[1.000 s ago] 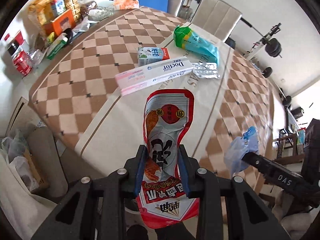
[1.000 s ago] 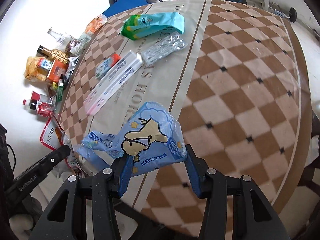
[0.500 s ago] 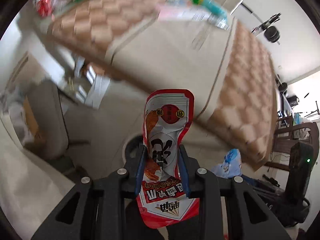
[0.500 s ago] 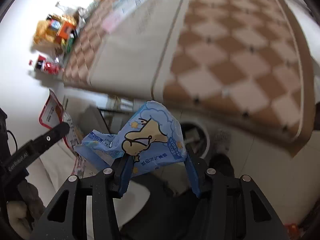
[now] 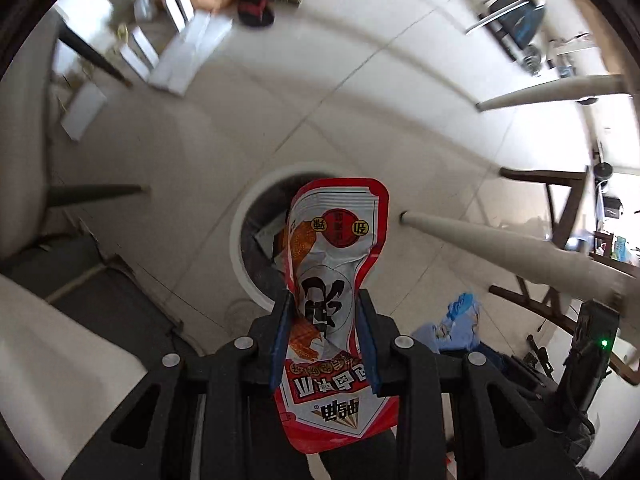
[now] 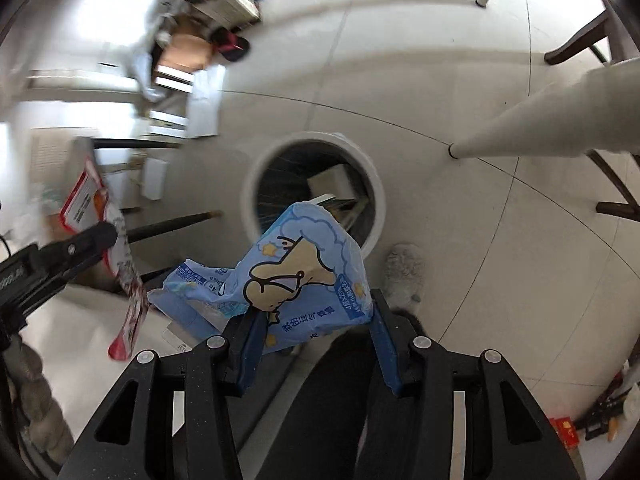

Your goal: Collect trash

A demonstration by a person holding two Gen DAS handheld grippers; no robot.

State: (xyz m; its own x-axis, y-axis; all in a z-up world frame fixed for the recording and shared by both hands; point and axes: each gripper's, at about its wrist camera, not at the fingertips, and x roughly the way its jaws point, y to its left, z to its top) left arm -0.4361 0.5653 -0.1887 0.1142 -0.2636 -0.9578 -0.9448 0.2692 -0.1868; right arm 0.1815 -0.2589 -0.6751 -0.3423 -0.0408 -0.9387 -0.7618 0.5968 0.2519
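Left wrist view: left claw (image 5: 324, 336) pinches a red-and-silver foil snack pouch (image 5: 334, 280) above the round white trash bin (image 5: 242, 240) on the floor. Right claw (image 6: 312, 344) pinches a crumpled blue plastic wrapper (image 6: 296, 280) above the same bin.

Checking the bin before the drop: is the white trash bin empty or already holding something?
Not empty: the white trash bin holds box-like items inside.

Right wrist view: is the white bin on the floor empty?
No. The white bin already holds a box-like item and other flat packaging below the blue wrapper.
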